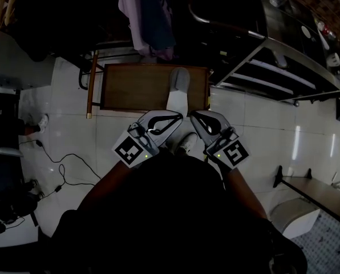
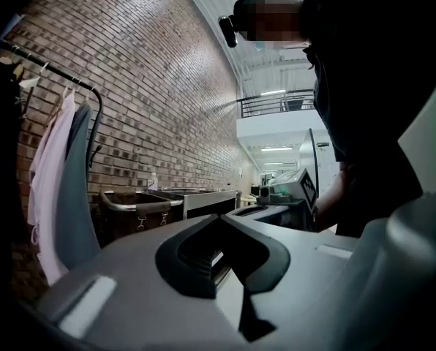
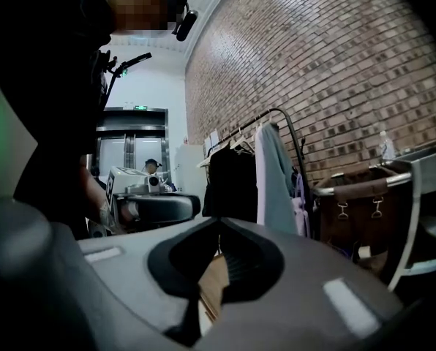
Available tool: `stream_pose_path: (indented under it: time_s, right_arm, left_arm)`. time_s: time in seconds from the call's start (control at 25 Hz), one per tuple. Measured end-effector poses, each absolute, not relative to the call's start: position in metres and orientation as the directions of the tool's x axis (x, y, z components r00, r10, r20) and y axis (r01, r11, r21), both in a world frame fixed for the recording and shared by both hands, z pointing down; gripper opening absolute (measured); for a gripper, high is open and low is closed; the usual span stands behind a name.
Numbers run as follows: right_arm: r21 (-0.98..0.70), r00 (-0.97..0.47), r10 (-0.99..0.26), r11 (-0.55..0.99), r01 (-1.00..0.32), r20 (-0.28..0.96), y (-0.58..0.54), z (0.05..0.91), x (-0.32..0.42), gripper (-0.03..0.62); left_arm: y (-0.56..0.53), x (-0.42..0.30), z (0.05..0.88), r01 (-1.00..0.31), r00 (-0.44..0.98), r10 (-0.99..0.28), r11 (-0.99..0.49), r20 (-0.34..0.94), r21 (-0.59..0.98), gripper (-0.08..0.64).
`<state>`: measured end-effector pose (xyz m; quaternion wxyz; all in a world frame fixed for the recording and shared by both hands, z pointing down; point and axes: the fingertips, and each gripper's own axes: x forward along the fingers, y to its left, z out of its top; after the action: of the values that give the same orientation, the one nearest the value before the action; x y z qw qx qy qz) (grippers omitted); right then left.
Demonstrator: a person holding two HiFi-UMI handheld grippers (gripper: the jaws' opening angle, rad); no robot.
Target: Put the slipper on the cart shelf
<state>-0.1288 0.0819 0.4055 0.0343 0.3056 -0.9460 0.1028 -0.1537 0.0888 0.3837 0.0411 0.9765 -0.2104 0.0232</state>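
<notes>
A grey slipper [image 1: 179, 79] lies at the near right part of a low brown wooden platform [image 1: 136, 87]. A pale strip [image 1: 177, 103] runs from it toward me; I cannot tell what it is. The metal cart [image 1: 272, 67] with its barred shelves stands to the right of the platform. Close to my body, my left gripper [image 1: 179, 117] and right gripper [image 1: 193, 115] point inward, tips almost meeting, well short of the slipper. Both are shut with nothing between the jaws, as the left gripper [image 2: 219, 218] and right gripper [image 3: 219, 221] show in their own views.
Clothes [image 1: 147, 16] hang on a rack behind the platform. A brown fabric bin [image 3: 357, 203] stands by the cart frame [image 3: 415, 218] along a brick wall. Cables [image 1: 61, 170] trail over the white tiles at left. A dark bench [image 1: 312, 190] sits at the right.
</notes>
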Motion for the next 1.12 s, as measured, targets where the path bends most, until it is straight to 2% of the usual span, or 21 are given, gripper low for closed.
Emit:
stream_pose_path:
  time_s: [0.48, 0.72, 0.96, 1.12]
  right_arm:
    - [-0.29, -0.818, -0.549, 0.766, -0.574, 0.169, 0.073, 0.456, -0.093, 0.005]
    - [-0.326, -0.791, -0.572, 0.722, -0.611, 0.217, 0.061, 0.472, -0.096, 0.006]
    - [-0.344, -0.737, -0.594, 0.652, -0.676, 0.324, 0.041, 0.515, -0.109, 0.011]
    - [-0.461, -0.682, -0.593, 0.506, -0.729, 0.427, 0.032, 0.567, -0.12, 0.026]
  left_arm:
    - [0.084, -0.13, 0.397, -0.437, 0.892, -0.425, -0.898, 0.153, 0.052, 0.011]
    - [0.065, -0.14, 0.411, -0.416, 0.904, -0.399, -0.905, 0.156, 0.093, 0.011]
    - [0.028, -0.165, 0.427, -0.374, 0.924, -0.358, -0.92, 0.135, 0.118, 0.011]
    - [0.003, -0.187, 0.439, -0.336, 0.939, -0.322, -0.933, 0.119, 0.13, 0.014]
